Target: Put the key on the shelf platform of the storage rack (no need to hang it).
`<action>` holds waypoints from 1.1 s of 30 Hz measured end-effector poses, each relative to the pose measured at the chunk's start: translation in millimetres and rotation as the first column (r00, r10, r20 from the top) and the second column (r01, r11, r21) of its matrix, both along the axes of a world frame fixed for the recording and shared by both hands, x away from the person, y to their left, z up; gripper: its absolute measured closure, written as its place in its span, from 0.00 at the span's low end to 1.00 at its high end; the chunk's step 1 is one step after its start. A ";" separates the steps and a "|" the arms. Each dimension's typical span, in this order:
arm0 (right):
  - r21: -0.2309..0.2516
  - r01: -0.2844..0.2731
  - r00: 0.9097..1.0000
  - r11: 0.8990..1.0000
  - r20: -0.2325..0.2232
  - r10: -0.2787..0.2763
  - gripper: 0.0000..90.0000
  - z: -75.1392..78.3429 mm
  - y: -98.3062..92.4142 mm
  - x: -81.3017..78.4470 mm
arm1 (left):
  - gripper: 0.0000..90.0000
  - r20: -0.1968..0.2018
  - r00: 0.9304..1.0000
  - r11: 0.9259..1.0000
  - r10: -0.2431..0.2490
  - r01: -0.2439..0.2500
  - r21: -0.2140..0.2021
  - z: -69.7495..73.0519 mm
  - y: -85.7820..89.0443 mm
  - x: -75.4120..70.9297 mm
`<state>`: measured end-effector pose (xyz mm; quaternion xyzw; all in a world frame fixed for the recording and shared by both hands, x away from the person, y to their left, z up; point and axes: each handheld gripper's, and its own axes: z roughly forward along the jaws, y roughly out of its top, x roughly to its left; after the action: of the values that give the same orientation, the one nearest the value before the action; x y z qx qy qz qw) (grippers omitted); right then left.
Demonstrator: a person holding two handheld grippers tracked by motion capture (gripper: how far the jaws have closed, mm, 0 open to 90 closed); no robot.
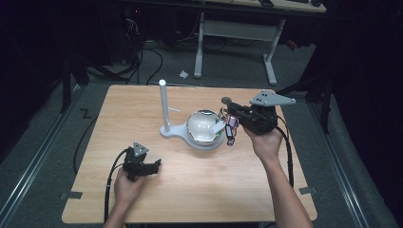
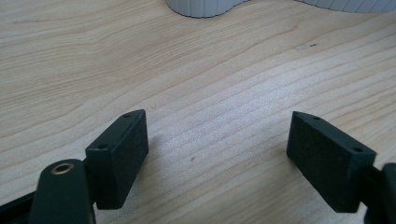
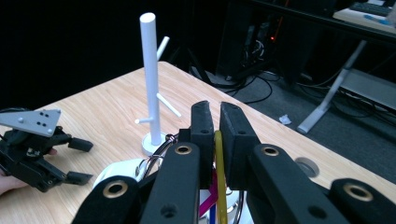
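Black right gripper (image 3: 215, 135) is clamped on a yellow ring (image 3: 219, 177) above the bowl (image 1: 203, 129); left gripper (image 2: 217, 154) gapes wide, empty, over the table (image 2: 201, 74).

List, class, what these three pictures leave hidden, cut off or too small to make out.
- Bundle of coloured bands, high view: too small to identify; right gripper view, the right gripper hides all but a yellow strand.
- White bowl contents, high view: glare blurs them.
- White stand, left gripper view: cut off by the top edge.
- Left gripper, high view: its fingers are too small to judge.
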<state>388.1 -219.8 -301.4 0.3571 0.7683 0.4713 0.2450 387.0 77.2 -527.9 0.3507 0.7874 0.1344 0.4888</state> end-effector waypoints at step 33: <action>0.011 -0.081 0.995 0.997 -0.052 0.081 0.94 -8.6 54.1 53.4 | 0.23 0.004 1.000 1.000 0.000 0.000 0.008 -0.4 0.5 0.0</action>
<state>441.5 -165.6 -310.0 0.3390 0.7862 0.4749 0.2037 387.0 77.7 -528.3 0.3524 0.7857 0.1381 0.4892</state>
